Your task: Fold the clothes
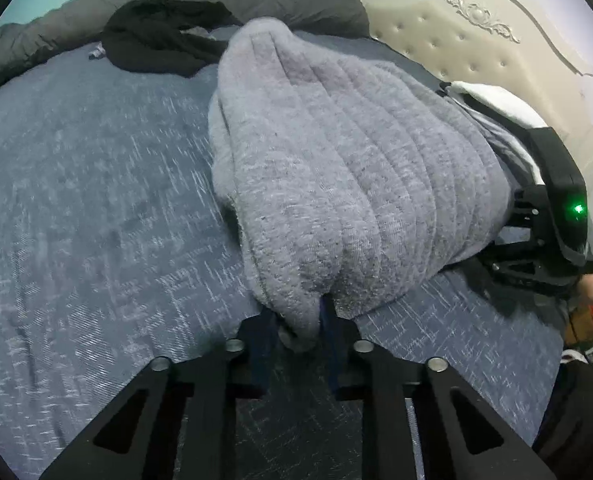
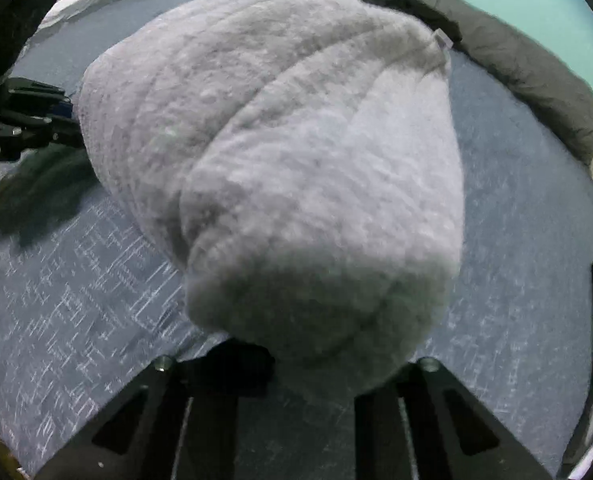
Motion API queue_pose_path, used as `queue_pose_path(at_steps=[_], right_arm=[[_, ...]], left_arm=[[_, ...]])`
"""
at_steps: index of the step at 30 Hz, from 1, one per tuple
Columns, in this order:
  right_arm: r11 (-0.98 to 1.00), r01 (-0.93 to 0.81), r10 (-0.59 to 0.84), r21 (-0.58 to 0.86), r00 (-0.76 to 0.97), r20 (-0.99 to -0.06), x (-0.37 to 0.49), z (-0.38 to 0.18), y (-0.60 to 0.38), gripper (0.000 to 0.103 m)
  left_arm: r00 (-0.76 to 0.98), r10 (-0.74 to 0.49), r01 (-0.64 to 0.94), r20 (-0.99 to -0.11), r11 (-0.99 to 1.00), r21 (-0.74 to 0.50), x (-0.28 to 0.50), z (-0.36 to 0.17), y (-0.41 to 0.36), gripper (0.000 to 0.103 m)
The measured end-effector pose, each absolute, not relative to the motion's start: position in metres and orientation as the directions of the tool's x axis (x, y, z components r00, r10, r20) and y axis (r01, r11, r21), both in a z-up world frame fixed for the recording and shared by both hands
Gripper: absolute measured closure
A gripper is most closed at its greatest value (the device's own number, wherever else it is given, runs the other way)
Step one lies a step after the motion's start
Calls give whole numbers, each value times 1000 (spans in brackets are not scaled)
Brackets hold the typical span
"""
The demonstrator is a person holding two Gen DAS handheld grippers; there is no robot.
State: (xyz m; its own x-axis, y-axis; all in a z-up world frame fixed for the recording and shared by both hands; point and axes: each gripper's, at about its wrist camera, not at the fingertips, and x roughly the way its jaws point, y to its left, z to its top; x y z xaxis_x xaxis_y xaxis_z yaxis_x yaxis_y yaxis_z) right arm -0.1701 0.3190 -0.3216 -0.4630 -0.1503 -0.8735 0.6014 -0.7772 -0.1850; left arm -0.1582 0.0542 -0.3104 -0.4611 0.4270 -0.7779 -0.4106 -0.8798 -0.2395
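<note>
Left wrist view: a bed [image 1: 96, 200] under a blue patterned cover, with a tufted headboard [image 1: 456, 40] behind and a black garment [image 1: 156, 40] crumpled near the far edge. The left hand-held gripper [image 1: 298, 328] pinches a bunched edge of the grey garment [image 1: 336, 160], which is stretched across to the right hand-held gripper [image 1: 536, 248]. No writing can be read.

Right wrist view: the garment fills the frame, lifted off the bed and blurred. It covers the right hand-held gripper's fingers, so I cannot tell its grip. A small white tag [image 2: 442, 40] is unreadable. Folding looks midway: the garment is gathered, not laid flat.
</note>
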Motion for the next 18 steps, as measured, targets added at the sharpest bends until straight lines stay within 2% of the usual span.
queue_pose_path(at_steps=[6, 13, 15, 18], right_arm=[[-766, 551, -107, -333, -620, -777, -157, -292, 339, 97], [-693, 533, -30, -485, -693, -720, -152, -277, 334, 97], [-683, 528, -14, -504, -700, -714, -153, -277, 336, 97], [-729, 520, -30, -446, -674, -738, -158, -274, 349, 97]], left_arm=[[-498, 425, -388, -756, -889, -244, -159, -296, 46, 88], [-524, 437, -371, -731, -890, -265, -161, -287, 42, 89], [-523, 447, -373, -726, -886, -277, -163, -286, 39, 89], [-522, 460, -374, -718, -880, -292, -165, -283, 41, 89]])
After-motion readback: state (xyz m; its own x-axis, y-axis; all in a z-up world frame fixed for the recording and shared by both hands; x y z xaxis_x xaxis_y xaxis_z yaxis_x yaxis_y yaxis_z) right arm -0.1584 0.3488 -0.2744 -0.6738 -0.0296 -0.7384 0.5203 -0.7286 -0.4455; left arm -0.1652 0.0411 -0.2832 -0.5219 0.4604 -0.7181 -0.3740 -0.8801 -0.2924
